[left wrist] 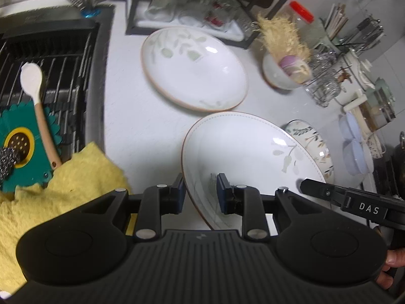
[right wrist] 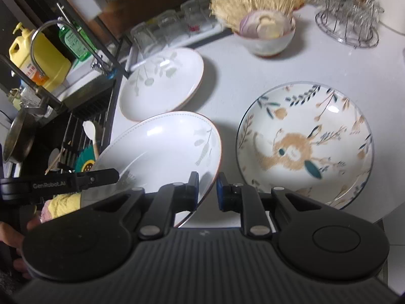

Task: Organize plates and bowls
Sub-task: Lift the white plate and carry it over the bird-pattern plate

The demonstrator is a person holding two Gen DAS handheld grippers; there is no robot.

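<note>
Plate (left wrist: 243,152) off counter, tilted, pinched at opposite rims by left gripper (left wrist: 200,190) and right gripper (right wrist: 207,190). Second plate (left wrist: 192,68) at twelve o'clock. Keep grips even, level before stacking.

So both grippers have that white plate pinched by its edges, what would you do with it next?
Probably carry it toward the matching leaf-pattern plate behind it and set it on top. The held plate sits tilted, its rim clamped by the left gripper on one side and the right gripper on the other, and the two look like a set, unlike the floral bowl beside it.
</note>
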